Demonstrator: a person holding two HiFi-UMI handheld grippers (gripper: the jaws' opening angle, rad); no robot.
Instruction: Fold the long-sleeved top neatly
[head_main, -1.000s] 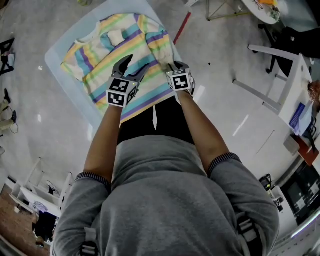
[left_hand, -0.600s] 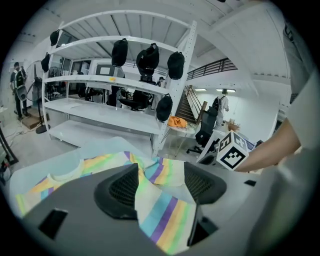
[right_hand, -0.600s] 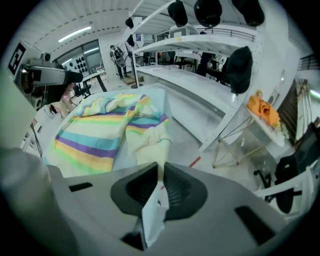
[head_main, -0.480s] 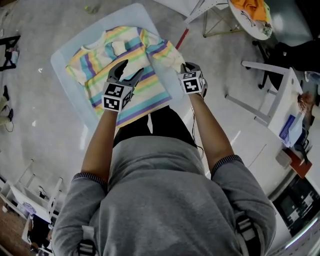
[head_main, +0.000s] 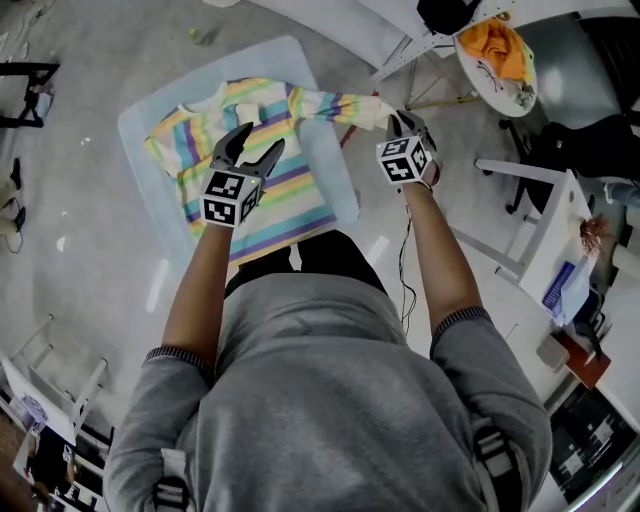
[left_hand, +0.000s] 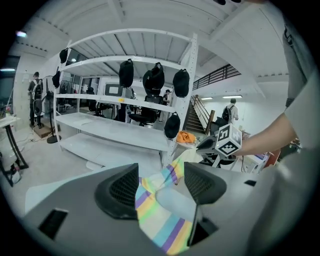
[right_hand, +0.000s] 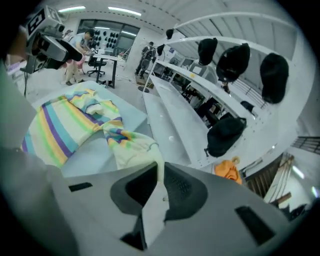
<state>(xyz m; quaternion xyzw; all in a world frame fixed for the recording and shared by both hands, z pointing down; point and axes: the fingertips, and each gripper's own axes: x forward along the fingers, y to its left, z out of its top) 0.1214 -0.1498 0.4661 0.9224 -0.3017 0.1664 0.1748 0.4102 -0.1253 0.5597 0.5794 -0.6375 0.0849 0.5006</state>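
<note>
Sleeve (head_main: 340, 105) pulled out rightward by right gripper (head_main: 396, 120), top (head_main: 290, 195) on mat (head_main: 140, 125)

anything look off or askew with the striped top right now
One sleeve is askew: it stretches out past the edge of the blue mat, away from the striped top, its end pinched in the right hand-held gripper, whose jaws have just closed on it. Nothing looks damaged.
</note>
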